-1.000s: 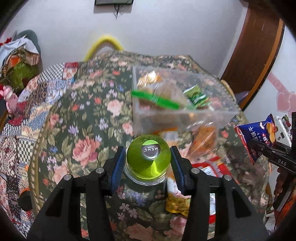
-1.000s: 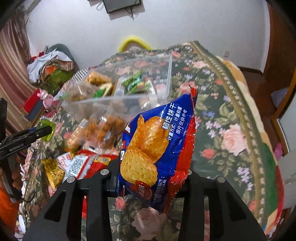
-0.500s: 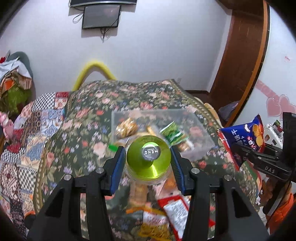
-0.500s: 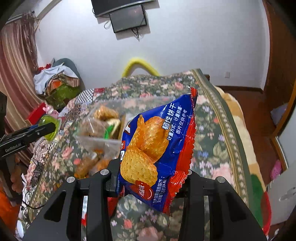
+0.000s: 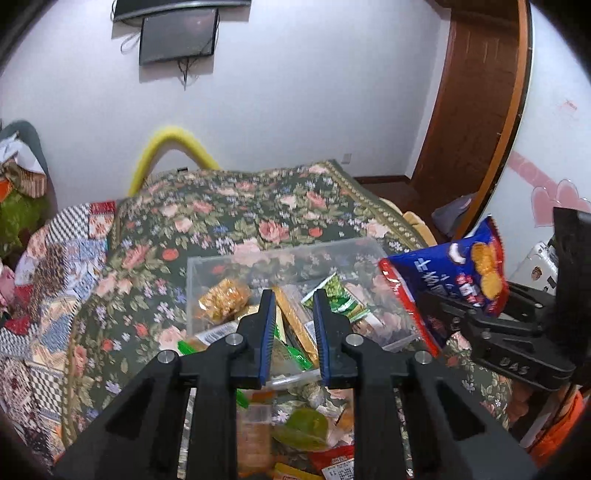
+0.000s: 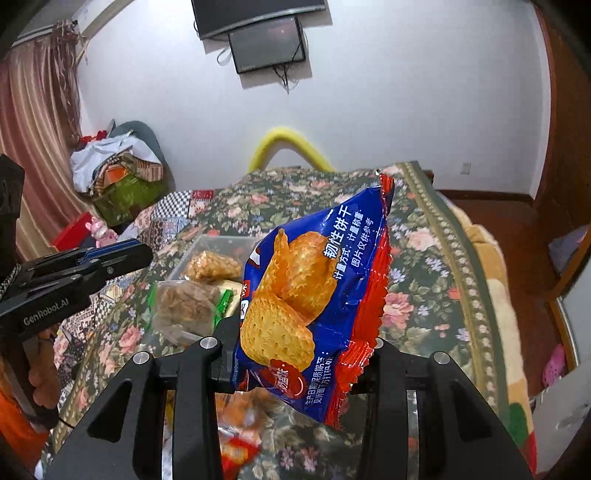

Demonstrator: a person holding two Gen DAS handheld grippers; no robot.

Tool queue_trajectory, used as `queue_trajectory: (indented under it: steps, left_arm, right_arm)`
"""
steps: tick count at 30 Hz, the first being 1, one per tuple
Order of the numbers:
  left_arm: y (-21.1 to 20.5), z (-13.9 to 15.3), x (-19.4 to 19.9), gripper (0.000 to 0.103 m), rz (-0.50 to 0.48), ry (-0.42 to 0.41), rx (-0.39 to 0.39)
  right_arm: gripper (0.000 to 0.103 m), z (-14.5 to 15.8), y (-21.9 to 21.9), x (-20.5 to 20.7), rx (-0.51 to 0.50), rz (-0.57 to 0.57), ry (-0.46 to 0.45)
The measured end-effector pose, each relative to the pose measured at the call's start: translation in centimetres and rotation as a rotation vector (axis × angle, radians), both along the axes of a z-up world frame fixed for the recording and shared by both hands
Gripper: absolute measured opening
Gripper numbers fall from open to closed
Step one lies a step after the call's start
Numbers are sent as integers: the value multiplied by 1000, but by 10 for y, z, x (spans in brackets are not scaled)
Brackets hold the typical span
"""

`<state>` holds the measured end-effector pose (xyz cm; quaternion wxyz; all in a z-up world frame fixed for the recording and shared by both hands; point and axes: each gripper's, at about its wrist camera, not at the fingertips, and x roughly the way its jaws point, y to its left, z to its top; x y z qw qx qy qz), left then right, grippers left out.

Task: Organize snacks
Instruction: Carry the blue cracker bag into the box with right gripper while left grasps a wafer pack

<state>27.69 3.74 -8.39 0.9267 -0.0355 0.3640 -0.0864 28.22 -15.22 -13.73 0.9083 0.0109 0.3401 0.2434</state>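
Blue-red biscuit packet [image 6: 317, 295]; dark floral bedspread [image 5: 229, 206]; clear bin [image 5: 236, 266]; yellow arch [image 5: 166, 147].

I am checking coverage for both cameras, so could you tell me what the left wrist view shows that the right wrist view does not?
Only the left wrist view shows the left gripper head-on, open and empty, with the pink heart stickers.

Only the right wrist view shows the curtain and the biscuit picture on the blue biscuit packet.

Both show that packet clamped in the right gripper, the clear plastic bin of snacks, the floral bedspread and the wall-mounted screen.
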Motion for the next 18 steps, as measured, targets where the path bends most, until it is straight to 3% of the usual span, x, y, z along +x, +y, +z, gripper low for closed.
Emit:
queue_trajectory:
  steps: [6,8,10,14,18]
  left_arm:
    - [9,-19,-9,24,3,44,9]
    - [14,-26,-18,48,12,55,32]
    - [22,-33,-25,61,30,61,48]
    - [43,-56,-41,62,50,115,55]
    - [67,-89,-47,62,71,219,-8]
  right_arm:
    - [35,-21,13,19,-21,14,68]
    - [35,-24,15,24,-18,22,87]
    - [35,-27,16,28,-27,23,94]
    - [36,-31,22,36,-38,31,115]
    - [36,-39,26,44,-49,38,143]
